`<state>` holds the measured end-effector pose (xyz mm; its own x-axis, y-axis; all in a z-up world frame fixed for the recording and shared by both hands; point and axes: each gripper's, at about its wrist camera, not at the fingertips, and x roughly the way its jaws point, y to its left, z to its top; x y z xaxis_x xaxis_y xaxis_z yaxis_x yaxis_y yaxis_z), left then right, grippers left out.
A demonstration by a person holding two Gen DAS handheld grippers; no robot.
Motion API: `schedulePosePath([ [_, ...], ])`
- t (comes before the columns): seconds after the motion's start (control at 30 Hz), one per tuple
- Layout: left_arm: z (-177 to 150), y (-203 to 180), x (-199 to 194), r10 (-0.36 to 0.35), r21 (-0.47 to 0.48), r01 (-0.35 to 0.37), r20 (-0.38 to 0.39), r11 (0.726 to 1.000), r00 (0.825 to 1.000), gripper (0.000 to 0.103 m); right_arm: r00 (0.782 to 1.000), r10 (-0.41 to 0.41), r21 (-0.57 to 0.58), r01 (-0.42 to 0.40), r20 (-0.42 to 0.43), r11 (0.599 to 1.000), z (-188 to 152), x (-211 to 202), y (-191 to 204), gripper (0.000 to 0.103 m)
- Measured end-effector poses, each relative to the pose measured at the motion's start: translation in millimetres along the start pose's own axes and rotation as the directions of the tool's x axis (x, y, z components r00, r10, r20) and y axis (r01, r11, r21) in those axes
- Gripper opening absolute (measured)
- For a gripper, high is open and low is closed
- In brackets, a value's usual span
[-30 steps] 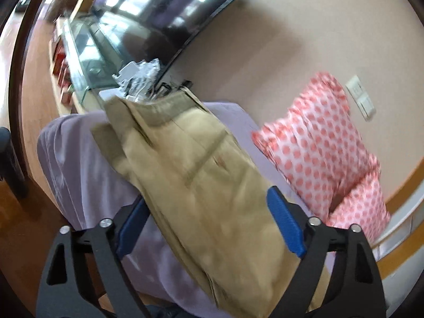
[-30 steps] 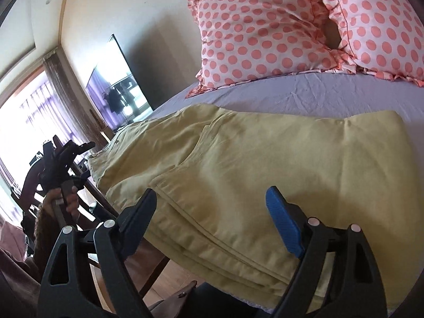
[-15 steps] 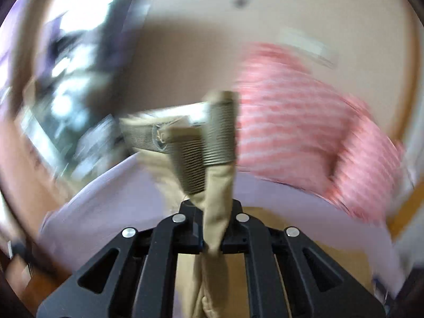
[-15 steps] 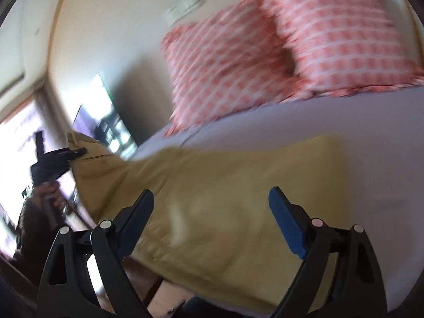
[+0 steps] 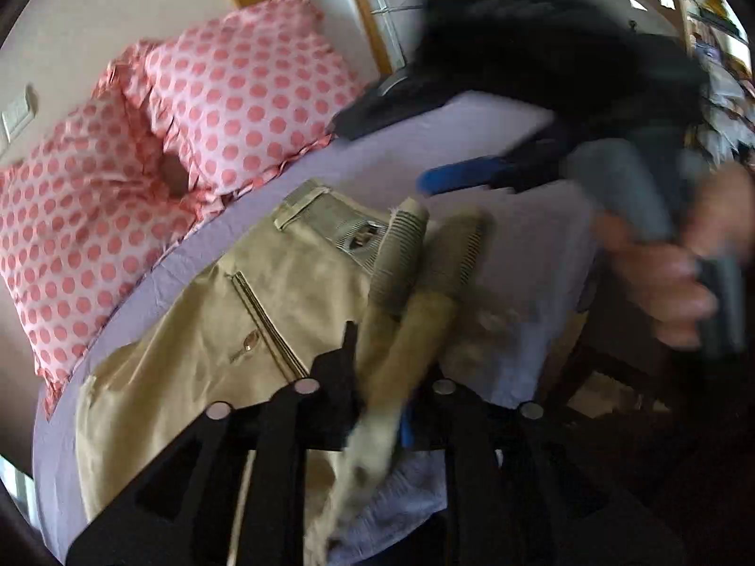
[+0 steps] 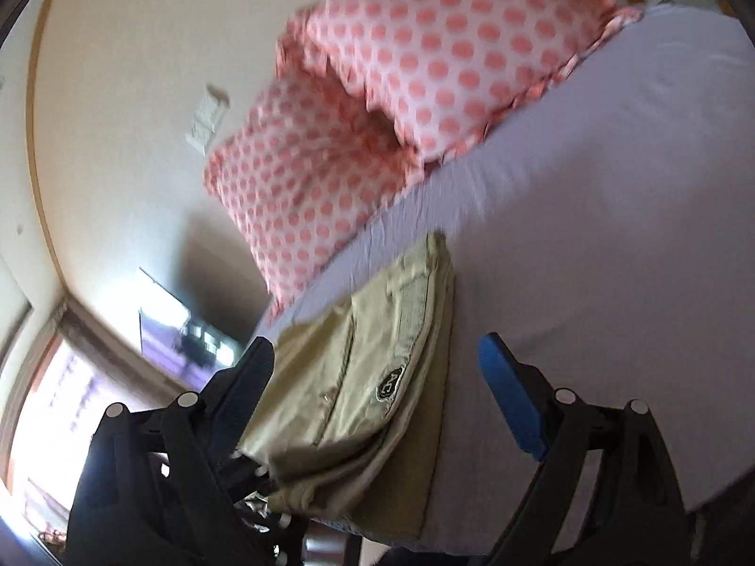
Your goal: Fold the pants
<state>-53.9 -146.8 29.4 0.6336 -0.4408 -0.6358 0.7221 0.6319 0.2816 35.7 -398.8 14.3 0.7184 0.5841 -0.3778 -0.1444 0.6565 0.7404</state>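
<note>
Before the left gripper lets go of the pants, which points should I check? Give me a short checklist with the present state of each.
1. Left gripper shut on the pants: ok.
2. Right gripper open, holding nothing: ok.
3. Waistband folded over onto the pants: ok.
4. Pants fully on the bed sheet: cannot tell, the near edge is hidden.
5. Pillows apart from the pants: ok.
6. Layers lined up: cannot tell, blurred.

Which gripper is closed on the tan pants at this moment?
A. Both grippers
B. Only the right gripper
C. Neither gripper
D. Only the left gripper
D. In the left wrist view, the left gripper is shut on a bunched edge of the pants, while in the right wrist view the right gripper is open above the pants with nothing between its fingers.
</note>
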Motion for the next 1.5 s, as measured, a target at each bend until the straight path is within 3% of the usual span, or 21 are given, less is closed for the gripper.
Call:
schedulePosePath([
  [0.07,-7.9,22.7,-34.3,-0.112,-0.095,0.118,0.066,0.988,0.992,0.032,0.998,-0.023,-0.033,0.021,-0.051,0.999,0.9,14.0,3.7,0.083],
  [0.13,-17.3,57.2,-67.0,-0.135,-0.219,0.165,0.148,0.962,0.980,0.054,0.993,-0.057,-0.077,0.049,-0.104,0.996,0.7,29.3,8.3,0.076],
  [0.2,-26.8,94.1,-80.0,-0.047,-0.339,0.101,0.164,0.936,0.985,0.064,0.985,-0.096,-0.117,0.079,-0.141,0.990,1.6,45.7,9.0,0.067],
  [0.27,-45.8,145.5,-82.2,0.097,-0.475,-0.044,0.086,0.879,0.992,0.064,0.980,-0.114,-0.123,0.094,-0.162,0.988,1.9,56.3,5.9,0.062],
  [0.33,-72.6,200.4,-70.5,0.148,-0.605,-0.138,-0.034,0.784,0.988,0.065,0.977,-0.122,-0.133,0.099,-0.175,0.986,2.9,66.6,1.9,0.053],
  [0.43,-99.6,250.3,-42.0,0.026,-0.708,-0.096,-0.109,0.700,0.994,0.065,0.978,-0.098,-0.135,0.073,-0.186,0.988,6.7,74.7,-2.1,0.046],
  [0.53,-109.0,270.8,-11.0,-0.135,-0.759,0.009,-0.104,0.650,0.985,0.065,0.979,-0.071,-0.110,0.050,-0.191,0.993,11.9,79.5,-7.6,0.039],
  [0.63,-105.7,272.8,15.2,-0.224,-0.765,0.065,-0.106,0.641,0.969,0.074,0.975,-0.068,-0.118,0.043,-0.210,0.992,14.4,83.8,-6.4,0.039],
  [0.7,-103.2,273.6,21.2,-0.264,-0.765,0.122,-0.064,0.632,0.962,0.081,0.973,-0.054,-0.105,0.031,-0.226,0.994,16.5,86.0,-8.7,0.031],
  [0.73,-103.4,277.0,22.8,-0.281,-0.773,0.146,-0.043,0.617,0.959,0.080,0.969,-0.018,-0.071,0.000,-0.248,0.997,17.9,88.1,-13.7,0.020],
  [0.77,-105.3,281.5,24.4,-0.304,-0.792,0.179,-0.009,0.583,0.953,0.068,0.963,0.039,-0.016,-0.045,-0.265,0.999,18.3,90.2,-20.5,0.014],
  [0.8,-109.0,285.5,25.0,-0.320,-0.810,0.206,0.024,0.549,0.947,0.029,0.956,0.121,0.067,-0.107,-0.266,0.992,17.9,90.5,-30.5,0.013],
  [0.87,-118.2,291.2,26.7,-0.357,-0.842,0.248,0.070,0.480,0.931,0.020,0.948,0.198,0.140,-0.168,-0.248,0.976,18.1,89.5,-36.8,0.011],
  [1.07,-80.6,297.8,7.5,-0.267,-0.796,0.221,0.078,0.564,0.961,0.010,0.941,0.274,0.148,-0.247,-0.200,0.958,45.2,92.0,-10.3,0.009],
  [1.2,-31.4,322.2,11.2,-0.142,-0.736,0.134,0.052,0.664,0.988,0.009,0.956,0.256,0.048,-0.251,-0.145,0.967,95.1,108.4,15.0,0.009],
  [1.23,-18.0,330.6,23.1,-0.086,-0.714,0.074,0.019,0.696,0.996,0.010,0.962,0.239,0.031,-0.237,-0.132,0.971,104.0,114.4,15.6,0.009],
  [1.3,-4.8,340.5,50.4,-0.019,-0.686,-0.020,-0.049,0.727,0.999,0.012,0.978,0.177,0.015,-0.177,-0.107,0.984,121.5,133.2,8.9,0.009],
  [1.4,-5.8,347.7,108.7,0.034,-0.669,-0.176,-0.220,0.722,0.975,0.018,0.991,-0.031,0.001,0.031,-0.131,1.000,128.1,173.7,-15.1,0.010],
  [1.43,-11.1,345.7,128.8,0.048,-0.645,-0.238,-0.299,0.727,0.953,0.024,0.975,-0.144,-0.014,0.144,-0.170,0.989,124.7,189.0,-24.6,0.015],
  [1.47,-14.5,343.9,130.7,0.058,-0.640,-0.250,-0.305,0.726,0.950,0.029,0.957,-0.215,-0.029,0.213,-0.195,0.977,122.0,196.3,-30.1,0.027],
  [1.5,-15.4,343.0,126.8,0.069,-0.643,-0.249,-0.291,0.724,0.954,0.029,0.944,-0.258,-0.037,0.256,-0.207,0.966,120.3,195.1,-32.8,0.030],
])
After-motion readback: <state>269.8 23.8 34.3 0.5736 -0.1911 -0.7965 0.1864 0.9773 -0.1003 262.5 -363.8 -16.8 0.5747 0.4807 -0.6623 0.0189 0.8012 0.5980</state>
